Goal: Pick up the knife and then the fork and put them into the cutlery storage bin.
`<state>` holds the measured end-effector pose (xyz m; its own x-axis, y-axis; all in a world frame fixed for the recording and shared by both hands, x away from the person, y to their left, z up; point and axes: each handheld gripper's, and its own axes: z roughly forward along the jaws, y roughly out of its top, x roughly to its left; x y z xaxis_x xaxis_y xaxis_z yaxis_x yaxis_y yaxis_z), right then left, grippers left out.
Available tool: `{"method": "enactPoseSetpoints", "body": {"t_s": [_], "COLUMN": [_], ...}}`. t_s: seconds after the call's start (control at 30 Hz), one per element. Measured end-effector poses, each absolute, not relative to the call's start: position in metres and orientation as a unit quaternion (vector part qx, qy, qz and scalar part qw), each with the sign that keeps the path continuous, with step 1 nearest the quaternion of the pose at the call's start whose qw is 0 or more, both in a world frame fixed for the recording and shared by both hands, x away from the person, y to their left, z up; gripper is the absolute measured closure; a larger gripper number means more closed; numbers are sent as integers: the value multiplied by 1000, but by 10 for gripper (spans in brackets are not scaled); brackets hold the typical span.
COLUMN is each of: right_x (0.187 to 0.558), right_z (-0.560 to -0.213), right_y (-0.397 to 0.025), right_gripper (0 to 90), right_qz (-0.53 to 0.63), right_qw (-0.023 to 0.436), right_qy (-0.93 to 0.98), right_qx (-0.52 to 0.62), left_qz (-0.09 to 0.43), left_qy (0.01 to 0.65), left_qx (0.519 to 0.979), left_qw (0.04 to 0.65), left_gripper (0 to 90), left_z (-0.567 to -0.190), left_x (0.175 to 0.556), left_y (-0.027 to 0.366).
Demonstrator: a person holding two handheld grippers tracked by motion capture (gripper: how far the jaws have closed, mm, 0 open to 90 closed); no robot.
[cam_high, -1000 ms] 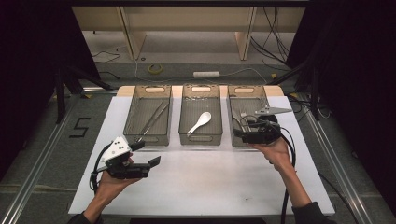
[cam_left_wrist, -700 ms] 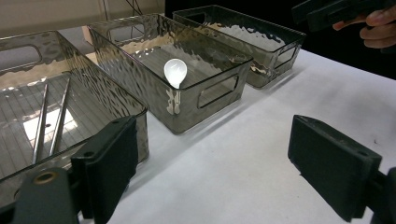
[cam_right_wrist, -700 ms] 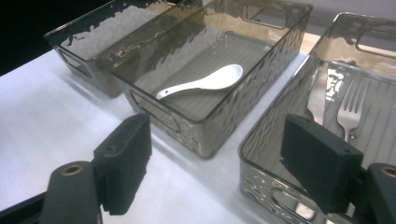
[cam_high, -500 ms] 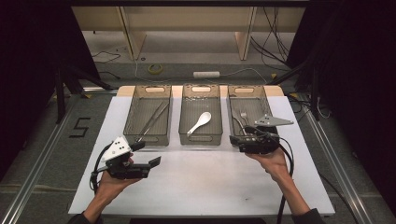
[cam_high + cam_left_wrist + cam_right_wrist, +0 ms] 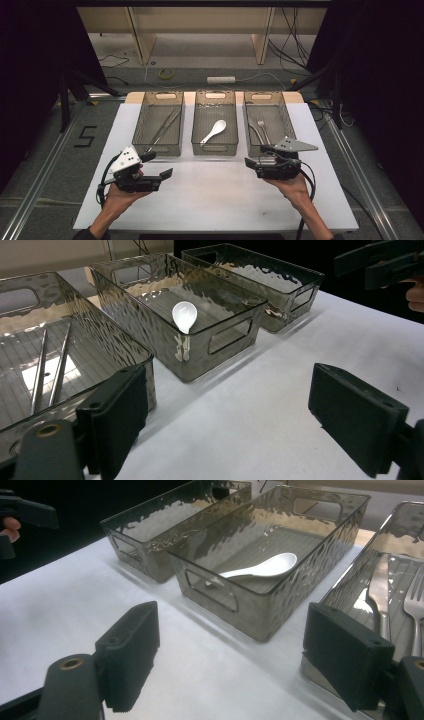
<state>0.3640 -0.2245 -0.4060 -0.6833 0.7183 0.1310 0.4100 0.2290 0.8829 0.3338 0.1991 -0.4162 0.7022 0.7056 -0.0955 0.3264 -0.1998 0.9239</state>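
**Desk:** What changed since a second ago?

**Photographer:** Pulled back from the right-hand tray (image 5: 267, 95), the right gripper (image 5: 258, 156) now sits low over the white table (image 5: 215, 200), in front of that tray's near wall. One second earlier it hung over the tray's near end. The left gripper (image 5: 158, 165) has held its place in front of the left tray (image 5: 159, 96).

**Desk:** Jaws?

**Photographer:** Both sets stand wide apart, nothing between them. The cutlery is sorted: two long metal chopsticks (image 5: 162, 131) in the left tray, a white spoon (image 5: 212, 131) in the middle tray (image 5: 215, 95), a knife (image 5: 377, 597) and fork (image 5: 417, 605) in the right one.

**Desk:** The step in hand?

**Photographer:** It reads as a release and withdrawal, my judgement only. Done well, the right hand keeps backing straight toward the person, jaws open, high enough to clear the tray's rim, and comes to rest without nudging the tray.

**Desk:** Pose?

**Photographer:** Forearms enter from the bottom edge. Each hand grips from below, jaws turned inward toward the centre and level with the table, grey plates on top, cables trailing down.
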Motion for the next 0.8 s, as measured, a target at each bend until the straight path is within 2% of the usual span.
{"method": "enactPoseSetpoints", "body": {"t_s": [0.8], "right_x": [330], "right_z": [-423], "right_y": [-238], "right_gripper": [215], "right_qz": [516], "right_qw": [160], "right_qy": [760], "right_qx": [360], "left_qz": [170], "left_qy": [342], "left_qx": [757], "left_qw": [531], "left_gripper": [157], "left_z": [-417], "left_x": [334], "left_y": [197]}}
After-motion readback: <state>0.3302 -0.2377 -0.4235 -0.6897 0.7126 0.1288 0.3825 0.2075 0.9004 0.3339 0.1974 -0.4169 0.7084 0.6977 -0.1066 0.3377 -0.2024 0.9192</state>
